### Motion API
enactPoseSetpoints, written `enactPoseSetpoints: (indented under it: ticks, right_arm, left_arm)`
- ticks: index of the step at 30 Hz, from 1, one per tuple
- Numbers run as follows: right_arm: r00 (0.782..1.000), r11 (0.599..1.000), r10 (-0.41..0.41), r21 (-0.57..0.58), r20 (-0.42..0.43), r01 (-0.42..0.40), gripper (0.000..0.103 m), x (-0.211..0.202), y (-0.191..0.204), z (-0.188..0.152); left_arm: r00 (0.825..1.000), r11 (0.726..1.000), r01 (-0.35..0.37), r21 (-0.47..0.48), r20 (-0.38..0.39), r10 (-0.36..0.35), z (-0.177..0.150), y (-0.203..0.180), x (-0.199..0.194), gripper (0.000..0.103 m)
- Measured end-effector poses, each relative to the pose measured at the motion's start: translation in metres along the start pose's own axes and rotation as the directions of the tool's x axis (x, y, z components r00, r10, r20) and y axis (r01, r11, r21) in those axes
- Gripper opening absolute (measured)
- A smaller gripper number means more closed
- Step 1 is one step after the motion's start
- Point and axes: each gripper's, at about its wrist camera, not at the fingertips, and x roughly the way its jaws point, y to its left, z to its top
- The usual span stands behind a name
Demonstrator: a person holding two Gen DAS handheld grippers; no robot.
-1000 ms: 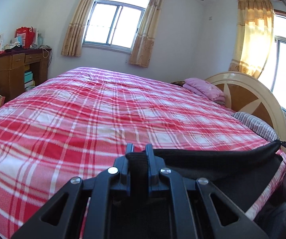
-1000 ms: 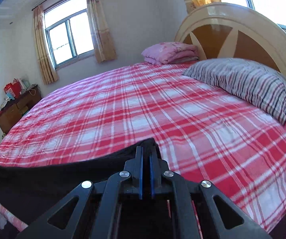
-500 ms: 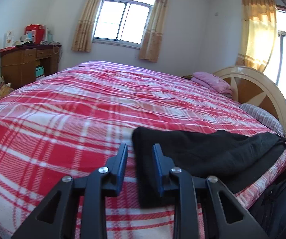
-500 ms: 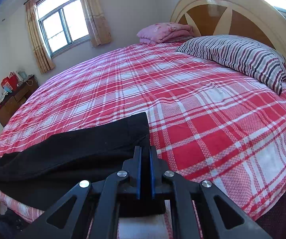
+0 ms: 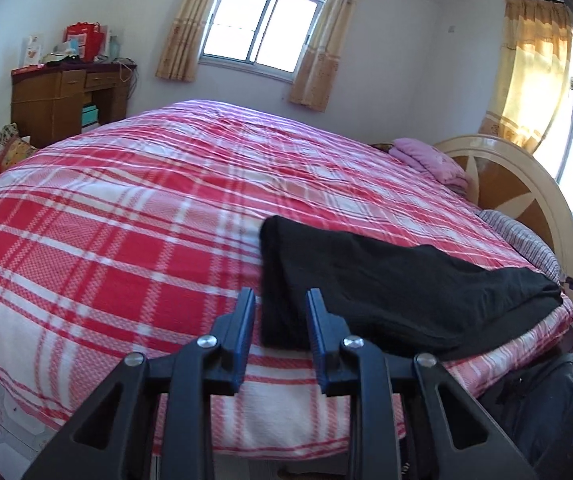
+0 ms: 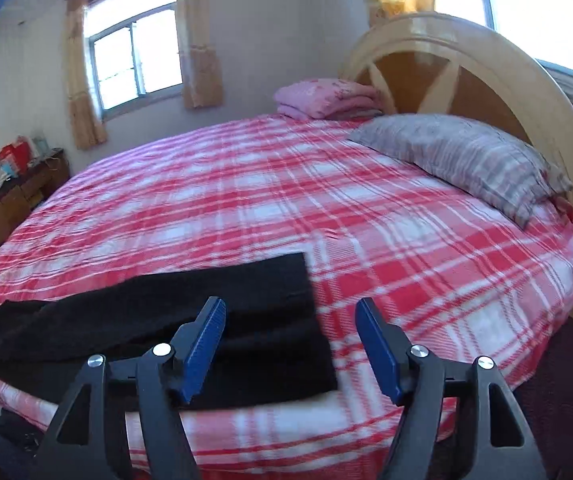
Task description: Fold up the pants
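Left gripper [image 5: 280, 312]: jaws part-spread, having let go of one end of the pants [image 5: 386, 284] within the last second – cloth lies just beyond the pads, unpinched.
Pants: black, laid lengthwise along the near edge of the bed [image 5: 106, 240], apparently already doubled.
Right gripper [image 6: 290, 338]: jaws have just been opening, now wide; the other end lies flat below, free.
Meaning: laying-out seems done – the next fold needs fresh grips.

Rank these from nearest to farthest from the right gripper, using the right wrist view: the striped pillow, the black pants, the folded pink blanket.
From the right gripper:
1. Black pants, just ahead, lower left.
2. Striped pillow, right, by the headboard.
3. Folded pink blanket, far end, top centre.
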Motion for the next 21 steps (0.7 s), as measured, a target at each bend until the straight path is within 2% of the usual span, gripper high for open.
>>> enactPoseSetpoints:
  ticks: [2, 5, 9, 11, 14, 17, 19, 21]
  right_arm:
    - [1.000, 0.998, 0.020, -0.066, 0.003, -0.020, 0.069, 0.000, 0.028, 0.000]
    - [0.997, 0.976, 0.069, -0.207, -0.016, -0.071, 0.069, 0.002, 0.083, -0.004]
    - [0.987, 0.901, 0.148, -0.404, -0.058, -0.158, 0.069, 0.006, 0.158, -0.017]
    - [0.972, 0.847, 0.214, -0.477, -0.095, -0.233, 0.069, 0.009, 0.196, -0.024]
    - [0.952, 0.785, 0.274, -0.541, -0.134, -0.302, 0.069, 0.015, 0.237, -0.033]
    - [0.943, 0.719, 0.294, -0.613, -0.158, -0.326, 0.069, 0.025, 0.276, -0.043]
    - [0.941, 0.677, 0.290, -0.659, -0.172, -0.329, 0.069, 0.033, 0.298, -0.052]
    - [0.935, 0.629, 0.294, -0.696, -0.199, -0.346, 0.069, 0.039, 0.318, -0.062]
  left_arm:
    - [1.000, 1.000, 0.013, 0.012, -0.017, -0.013, 0.000, -0.008, 0.003, 0.028]
    - [0.998, 0.999, -0.020, 0.046, -0.062, 0.023, -0.002, -0.016, 0.015, 0.028]
    - [0.998, 1.000, -0.009, 0.008, -0.067, 0.009, -0.005, -0.013, 0.019, 0.028]
    - [0.998, 1.000, 0.002, -0.004, -0.066, -0.002, -0.005, -0.013, 0.016, 0.028]
    - [0.997, 0.999, 0.025, -0.030, -0.065, -0.027, -0.005, -0.010, 0.014, 0.028]
    - [0.997, 0.999, 0.004, -0.035, -0.081, -0.007, -0.007, -0.011, 0.019, 0.027]
    - [0.997, 1.000, -0.007, -0.020, -0.078, 0.005, -0.007, -0.015, 0.021, 0.012]
    - [0.996, 1.000, -0.028, 0.002, -0.088, 0.028, -0.006, -0.020, 0.022, 0.005]
